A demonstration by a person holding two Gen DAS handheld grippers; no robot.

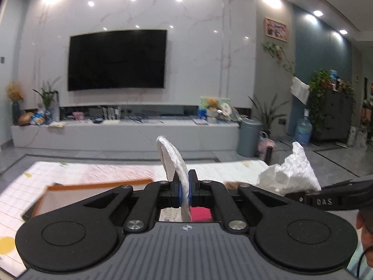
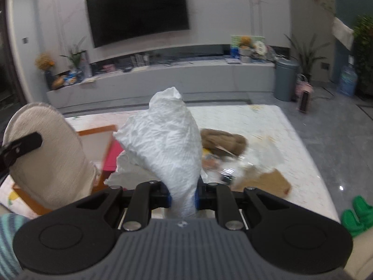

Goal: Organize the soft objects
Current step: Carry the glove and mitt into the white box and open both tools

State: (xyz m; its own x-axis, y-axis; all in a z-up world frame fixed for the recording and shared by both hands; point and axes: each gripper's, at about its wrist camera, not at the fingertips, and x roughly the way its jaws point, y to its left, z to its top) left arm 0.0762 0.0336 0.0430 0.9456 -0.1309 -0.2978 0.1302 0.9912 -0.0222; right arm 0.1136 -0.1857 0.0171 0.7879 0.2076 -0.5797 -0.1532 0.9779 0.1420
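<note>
The left gripper pinches a round cream pad edge-on, upright; beside it, the right gripper clamps crumpled white tissue, both above the orange-rimmed box.

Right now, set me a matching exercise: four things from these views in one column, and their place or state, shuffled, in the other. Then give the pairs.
Things:
1. cream round pad
2. crumpled white tissue
3. brown fuzzy item
4. green slippers

Places or states:
A. lying on the pale mat
B. pinched between the left gripper fingers
C. on the grey floor beside the mat
D. clamped in the right gripper

Pairs: 1-B, 2-D, 3-A, 4-C
</note>
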